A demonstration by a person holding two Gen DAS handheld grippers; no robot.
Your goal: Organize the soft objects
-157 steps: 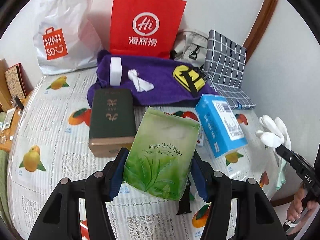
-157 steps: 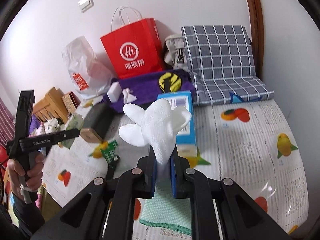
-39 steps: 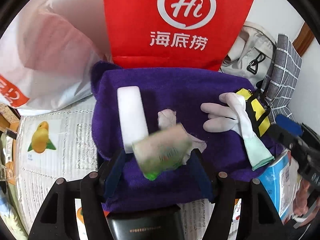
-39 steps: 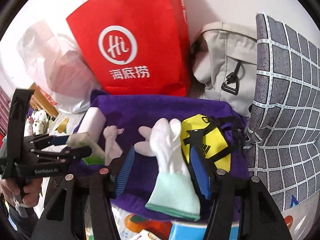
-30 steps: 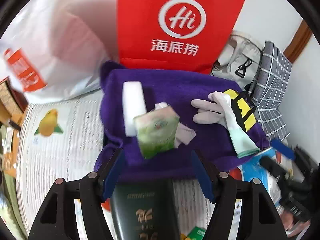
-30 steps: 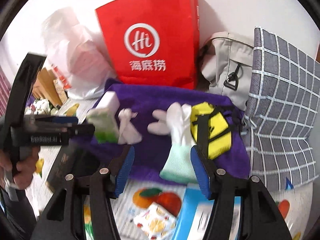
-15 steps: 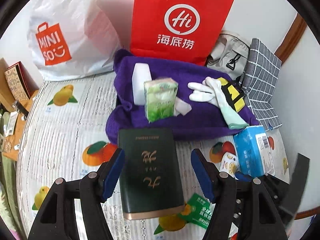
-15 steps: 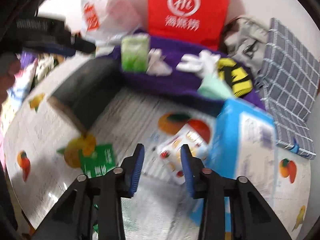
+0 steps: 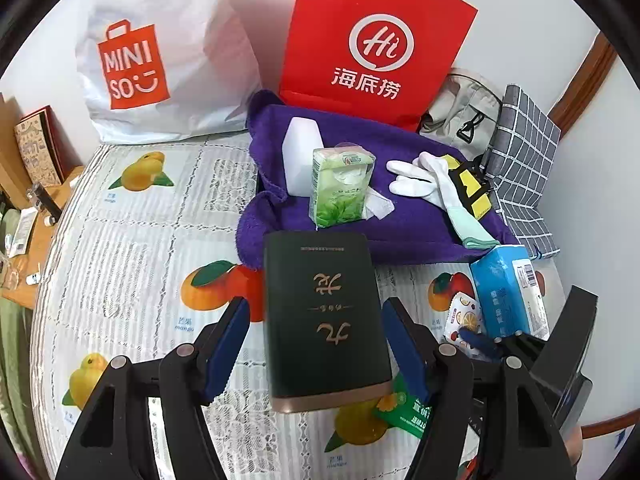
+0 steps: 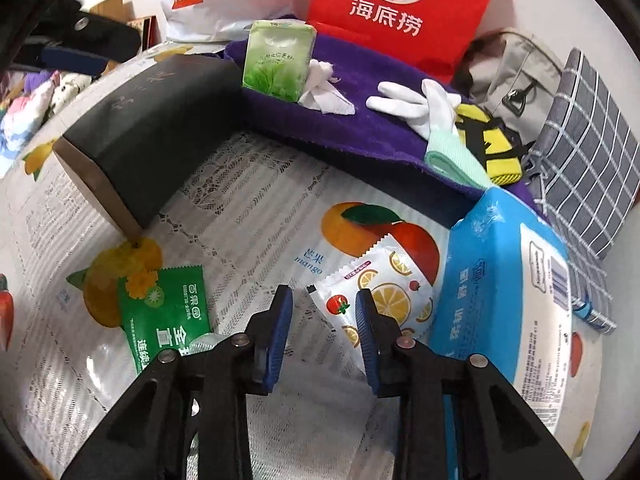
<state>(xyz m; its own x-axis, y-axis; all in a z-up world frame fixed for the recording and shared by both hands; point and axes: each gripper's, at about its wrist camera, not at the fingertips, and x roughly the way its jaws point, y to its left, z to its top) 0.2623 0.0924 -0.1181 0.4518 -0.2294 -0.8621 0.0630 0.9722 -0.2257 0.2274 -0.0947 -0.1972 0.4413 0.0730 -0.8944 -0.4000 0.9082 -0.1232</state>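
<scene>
**Inspector:** State of the left gripper (image 9: 316, 344)?

**Assistant:** Jaws spread wide, nothing between the pads. It hangs above the dark green box (image 9: 324, 316), which lies flat on the fruit-print table cover (image 9: 132, 240), its far end touching the purple towel (image 9: 400, 236).

**Inspector:** And the right gripper (image 10: 324, 320)?

**Assistant:** Parted as well, holding nothing. Its tips sit low over the cover, with one corner of the fruit-print sachet (image 10: 380, 292) lying between them. A green sachet (image 10: 168, 312) lies to the left, and a blue tissue pack (image 10: 500, 300) rests just beside the fruit-print sachet on the right.

**Inspector:** Location of the soft items?

**Assistant:** All on the purple towel. The green tissue pack (image 9: 340, 184) stands upright near the towel's left part, a white sponge block (image 9: 300, 164) close behind it and a crumpled white tissue (image 9: 378, 206) against its right side. The white glove (image 9: 432, 184) lies flat further right, its mint cuff (image 9: 474, 232) towards the towel's front edge, beside a yellow-and-black pouch (image 9: 472, 188).

**Inspector:** Background?

**Assistant:** A red paper bag (image 9: 376, 44) and a white Miniso bag (image 9: 160, 48) stand behind the towel.
</scene>
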